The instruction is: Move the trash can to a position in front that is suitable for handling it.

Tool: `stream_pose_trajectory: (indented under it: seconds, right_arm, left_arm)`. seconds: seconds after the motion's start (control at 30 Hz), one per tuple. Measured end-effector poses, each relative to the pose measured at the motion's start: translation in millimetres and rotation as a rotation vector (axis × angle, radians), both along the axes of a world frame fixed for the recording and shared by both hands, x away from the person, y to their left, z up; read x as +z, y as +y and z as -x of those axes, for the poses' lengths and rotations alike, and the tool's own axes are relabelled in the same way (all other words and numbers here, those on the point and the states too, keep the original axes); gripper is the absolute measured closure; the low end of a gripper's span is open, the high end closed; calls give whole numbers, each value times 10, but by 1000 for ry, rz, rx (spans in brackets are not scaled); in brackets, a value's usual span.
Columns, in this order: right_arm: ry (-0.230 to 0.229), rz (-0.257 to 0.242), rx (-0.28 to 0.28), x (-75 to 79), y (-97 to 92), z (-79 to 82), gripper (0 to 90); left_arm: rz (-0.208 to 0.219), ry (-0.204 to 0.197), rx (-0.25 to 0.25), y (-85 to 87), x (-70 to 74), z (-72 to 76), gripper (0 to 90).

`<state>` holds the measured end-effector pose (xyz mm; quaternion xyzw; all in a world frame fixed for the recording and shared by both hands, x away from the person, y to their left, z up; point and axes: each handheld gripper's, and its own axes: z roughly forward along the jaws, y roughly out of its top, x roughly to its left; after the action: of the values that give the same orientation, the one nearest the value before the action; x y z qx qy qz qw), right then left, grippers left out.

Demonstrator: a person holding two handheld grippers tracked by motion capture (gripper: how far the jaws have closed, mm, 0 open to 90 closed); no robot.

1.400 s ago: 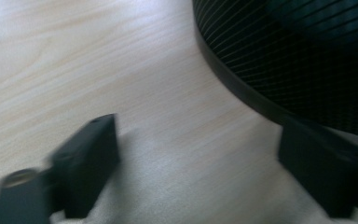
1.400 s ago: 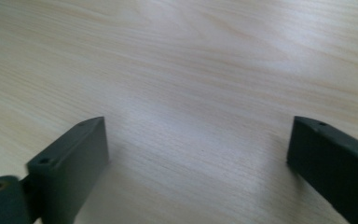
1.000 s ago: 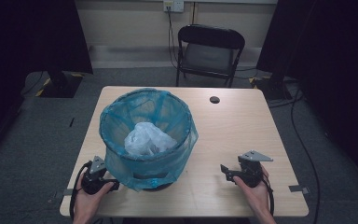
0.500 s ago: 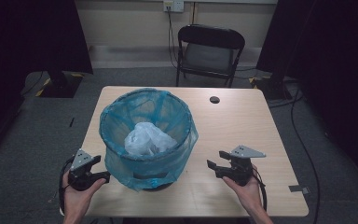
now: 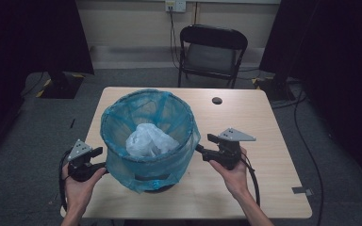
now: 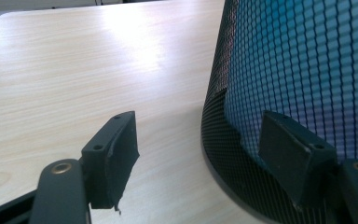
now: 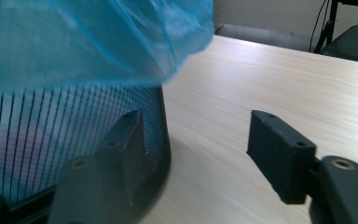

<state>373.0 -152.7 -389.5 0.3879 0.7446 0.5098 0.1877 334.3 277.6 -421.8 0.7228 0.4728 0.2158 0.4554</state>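
A black mesh bin [image 5: 156, 184] lined with a blue plastic bag [image 5: 146, 162] stands on the wooden table [image 5: 264, 141], with a crumpled white bag [image 5: 148, 139] inside. My left gripper [image 5: 99, 161] hovers at the bin's left side, open, nothing pressed between its pads. In the left gripper view the gripper [image 6: 200, 130] has its right jaw in front of the mesh wall [image 6: 307, 70]. My right gripper [image 5: 206, 149] floats at the bin's right side; its jaws have just been closing but stand open and grip nothing. In the right gripper view the gripper [image 7: 196, 126] frames the bin's edge [image 7: 163, 135] under the blue liner [image 7: 98, 37].
A black folding chair [image 5: 212, 52] stands behind the table. A round dark hole [image 5: 217, 100] sits in the tabletop near the far edge. A strip of tape [image 5: 301, 190] lies at the front right. Bare wood extends right of the bin.
Both grippers have lifted off the table. The right one moved left toward the bin's side and its jaws narrowed. The left one rose beside the bin.
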Motion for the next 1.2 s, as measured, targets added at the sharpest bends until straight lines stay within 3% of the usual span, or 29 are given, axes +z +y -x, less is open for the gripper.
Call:
stream_pose_trajectory:
  seconds: [0.13, 0.2, 0.3, 0.43, 0.63, 0.77, 0.87, 1.0, 1.2]
  right_arm:
    - [-6, -8, 9, 62, 154, -43, 342]
    - [-13, 4, 3, 73, 210, -47, 358]
    - [-8, -16, -3, 50, 204, -73, 341]
    - [-13, -1, -19, 70, 185, -107, 344]
    - [11, -42, -15, 44, 17, -195, 356]
    - [10, -40, -38, 49, -90, -198, 376]
    - [13, -40, -49, 54, -175, -189, 384]
    - [15, -54, -68, 44, -330, -167, 374]
    - [25, -76, -79, 28, -513, -151, 386]
  left_arm:
    - [-4, -11, 7, -31, 15, -2, 277]
    - [-44, -31, 33, -71, 32, 36, 268]
    - [-34, -31, 34, -93, 34, 54, 326]
    - [-73, -32, 18, -157, 62, 32, 320]
    - [-60, -22, 1, -326, 68, 2, 363]
    - [-54, -7, -34, -429, 81, 2, 362]
    - [-45, -11, -32, -518, 72, -19, 362]
    - [7, 21, -47, -601, 56, -80, 359]
    - [3, 16, -73, -760, 57, -144, 361]
